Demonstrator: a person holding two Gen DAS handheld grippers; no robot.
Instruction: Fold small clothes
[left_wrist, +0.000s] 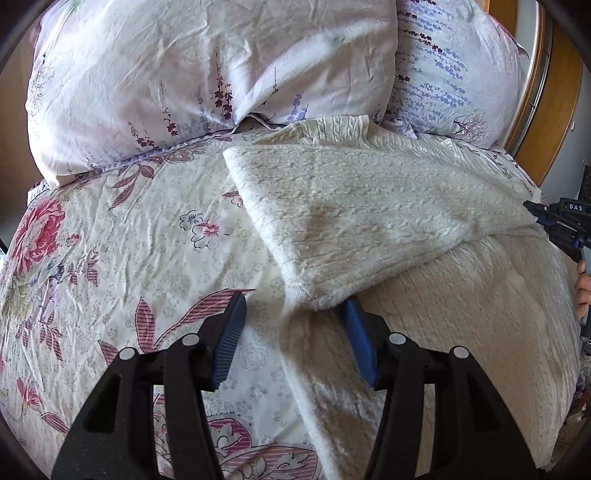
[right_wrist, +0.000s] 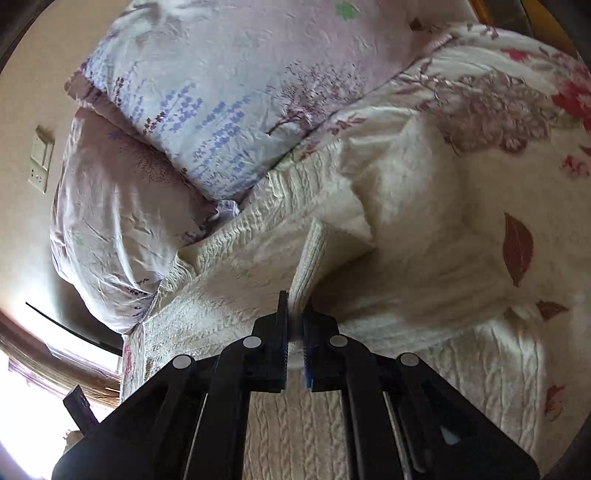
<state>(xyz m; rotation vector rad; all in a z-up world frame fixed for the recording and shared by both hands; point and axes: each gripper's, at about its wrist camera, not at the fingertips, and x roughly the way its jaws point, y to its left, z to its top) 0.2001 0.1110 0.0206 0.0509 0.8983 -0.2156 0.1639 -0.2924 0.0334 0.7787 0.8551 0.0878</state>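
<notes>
A cream cable-knit sweater (left_wrist: 351, 221) lies on the bed, its upper part folded over at a slant. The folded corner hangs down between the blue pads of my left gripper (left_wrist: 295, 314), which stands open; the cloth covers the tip of the right finger (left_wrist: 360, 347), and the pads do not press on it. My right gripper (left_wrist: 535, 212) at the right edge pinches the sweater's far side. In the right wrist view the right gripper (right_wrist: 295, 302) is shut on a ribbed fold of the sweater (right_wrist: 258, 266).
The sweater rests on a floral bedcover (left_wrist: 110, 240). Two lavender-print pillows (left_wrist: 184, 74) (left_wrist: 454, 74) stand stacked along the head of the bed. A wooden frame (left_wrist: 532, 92) rises behind them on the right. A person's hand (left_wrist: 584, 288) shows at the right edge.
</notes>
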